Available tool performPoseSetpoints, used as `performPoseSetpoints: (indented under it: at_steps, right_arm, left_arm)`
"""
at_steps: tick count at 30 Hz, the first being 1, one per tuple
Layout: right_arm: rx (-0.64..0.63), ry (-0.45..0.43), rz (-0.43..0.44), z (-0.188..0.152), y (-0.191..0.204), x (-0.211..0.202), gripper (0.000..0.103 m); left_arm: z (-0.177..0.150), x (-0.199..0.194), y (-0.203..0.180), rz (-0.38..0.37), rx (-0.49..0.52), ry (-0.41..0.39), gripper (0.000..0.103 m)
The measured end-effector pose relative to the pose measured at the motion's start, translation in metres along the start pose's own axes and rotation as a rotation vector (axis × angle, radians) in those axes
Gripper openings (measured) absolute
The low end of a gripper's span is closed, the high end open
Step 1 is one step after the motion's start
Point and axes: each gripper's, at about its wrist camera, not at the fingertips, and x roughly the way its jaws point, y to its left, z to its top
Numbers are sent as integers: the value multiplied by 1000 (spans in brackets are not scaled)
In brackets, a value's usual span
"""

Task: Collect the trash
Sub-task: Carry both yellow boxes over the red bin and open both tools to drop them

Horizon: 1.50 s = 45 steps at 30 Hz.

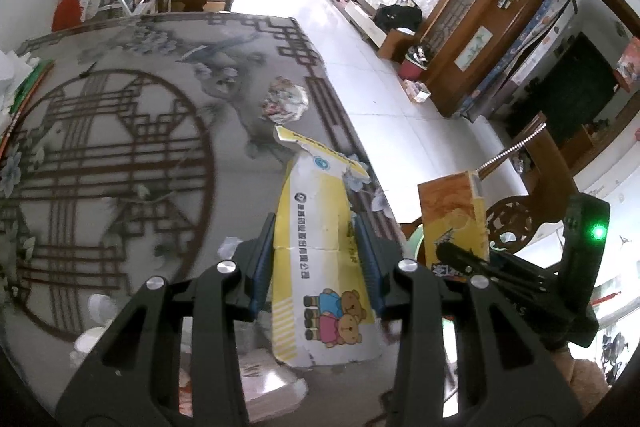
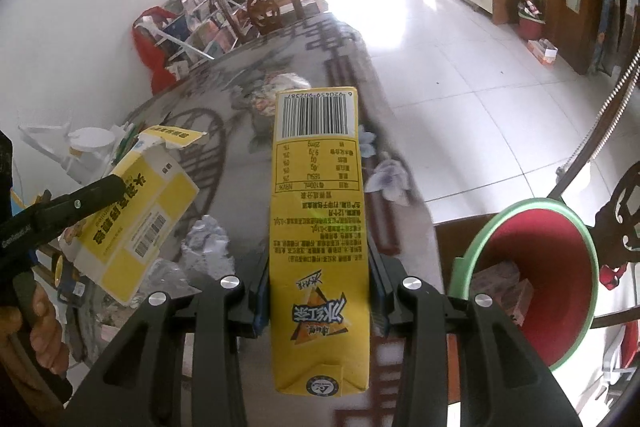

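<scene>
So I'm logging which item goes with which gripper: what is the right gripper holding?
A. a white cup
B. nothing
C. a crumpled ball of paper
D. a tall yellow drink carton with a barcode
D: in the right wrist view the yellow drink carton sits clamped between the right gripper and its fingers, barcode end pointing away, while the left gripper holds the opened bear-printed box.

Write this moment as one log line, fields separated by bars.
left hand-held gripper: shut on bear-print box | right hand-held gripper: shut on yellow drink carton | red bin: right, holds trash
</scene>
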Motion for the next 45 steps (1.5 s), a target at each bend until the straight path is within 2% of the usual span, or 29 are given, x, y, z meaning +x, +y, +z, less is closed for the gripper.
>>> performPoseSetpoints:
  at_steps: [8,21,28,38,39,40,41,42,45]
  right_arm:
    - [62,-9,-18,-3,-42,-13,37]
    - [211,-28,-107,-24,-123,-46,37]
    - [300,-46,-160,-41,-164,-68,37]
    - [377,-57,-200,-55,-193,-82,38]
    - [384,-59,-205,-55,-196,-82,38]
    - [398,-62,-220,-56,-199,-83,47]
    - [419,-65,-229,-58,-204,-83,60]
    - [447,-77,-230,-60,-208,-86,62]
    - [472,-88,-244,-62,-215,-89,62]
  left_arm:
    - [2,23,-43,-29,56,35,37]
    - [-4,74,-132,-136,205,123,37]
    - [-16,104,-170,-187,267,196,37]
    - [-40,147,-220,-306,329,338,37]
    - [-43,151,-227,-311,344,357,40]
    - [-45,153,-230,-304,349,361,46]
    - [-45,154,-233,-296,347,359,65]
    - [-46,154,-234,-300,339,349,69]
    - [-45,151,-234,-293,347,338,69]
